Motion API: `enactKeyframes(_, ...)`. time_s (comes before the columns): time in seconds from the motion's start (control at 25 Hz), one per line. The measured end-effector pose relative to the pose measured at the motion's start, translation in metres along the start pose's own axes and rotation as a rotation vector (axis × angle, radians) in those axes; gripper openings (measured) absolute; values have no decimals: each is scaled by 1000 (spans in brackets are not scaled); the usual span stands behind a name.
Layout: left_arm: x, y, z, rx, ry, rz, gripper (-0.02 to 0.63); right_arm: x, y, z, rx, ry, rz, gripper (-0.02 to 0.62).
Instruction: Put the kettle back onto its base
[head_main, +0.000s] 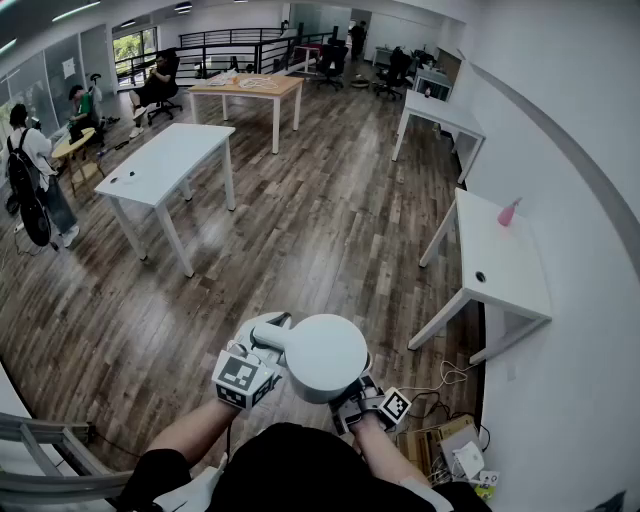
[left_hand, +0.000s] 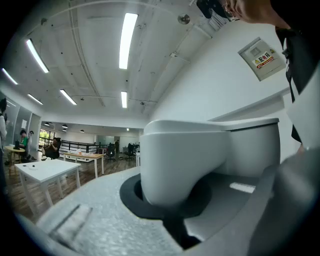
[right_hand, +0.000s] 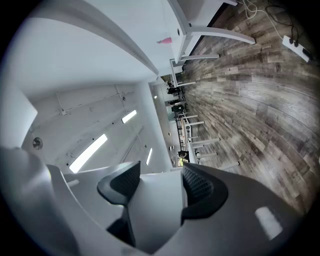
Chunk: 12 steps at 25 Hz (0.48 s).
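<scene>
The right gripper (right_hand: 160, 185) stands wide, its dark ribbed pads (right_hand: 199, 186) pressed on either side of a flat white part of the kettle (head_main: 325, 357). The left gripper (left_hand: 172, 212) has its jaws together. A rounded white part of the kettle sits right at their tips, and I cannot tell whether it touches them.

In the head view the kettle is held in the air at 6 o'clock, over the wooden floor (head_main: 300, 230). The left gripper is at its 8 o'clock and the right at its 4 o'clock. A white table (head_main: 500, 290) stands at the kettle's 2 o'clock with a pink object (head_main: 508, 213) on it. Another white table (head_main: 165, 160) stands well apart at 11 o'clock.
</scene>
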<state>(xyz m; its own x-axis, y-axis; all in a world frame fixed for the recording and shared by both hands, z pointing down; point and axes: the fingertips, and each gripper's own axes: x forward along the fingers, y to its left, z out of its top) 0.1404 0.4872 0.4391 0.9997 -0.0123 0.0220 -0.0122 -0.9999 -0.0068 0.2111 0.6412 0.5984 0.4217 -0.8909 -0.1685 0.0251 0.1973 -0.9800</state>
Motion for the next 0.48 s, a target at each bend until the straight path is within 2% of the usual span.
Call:
enactKeyframes(0.2, -5, -6, 1, -29, 15, 26, 2, -5, -2, 2, -22, 30, -14, 265)
enactKeyframes(0.48, -20, -18, 0, -30, 16, 76, 2, -14, -2, -1, -12, 88, -20, 265)
